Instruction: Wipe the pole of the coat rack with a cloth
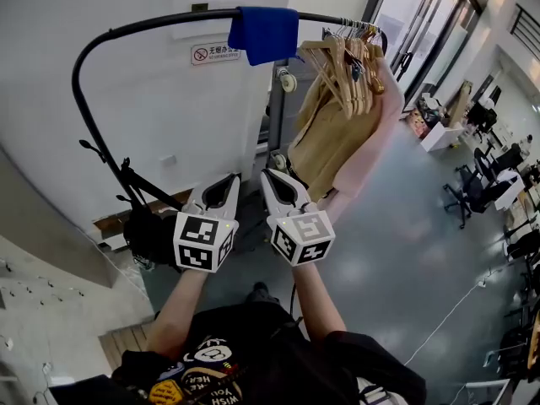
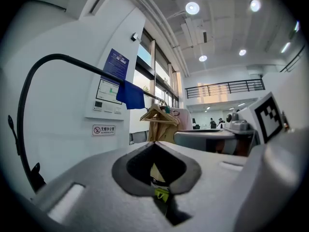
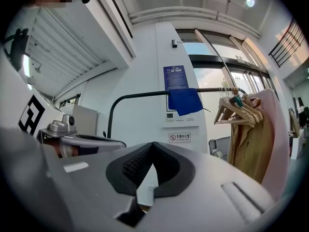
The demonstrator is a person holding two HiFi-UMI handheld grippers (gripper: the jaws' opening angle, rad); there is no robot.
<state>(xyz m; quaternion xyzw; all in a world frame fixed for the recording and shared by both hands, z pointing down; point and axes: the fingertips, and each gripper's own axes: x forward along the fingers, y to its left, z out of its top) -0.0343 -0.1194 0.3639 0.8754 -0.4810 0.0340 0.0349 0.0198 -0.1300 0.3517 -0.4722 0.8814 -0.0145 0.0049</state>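
Cloth (image 1: 264, 34), blue, drapes over the black pole (image 1: 152, 24) above a sign (image 1: 217, 53) reading 无烟办公室, while left gripper (image 1: 231, 180) and right gripper (image 1: 267, 175) are closed, empty.

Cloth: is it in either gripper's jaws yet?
No, the blue cloth hangs draped over the pole, above the left gripper and right gripper.
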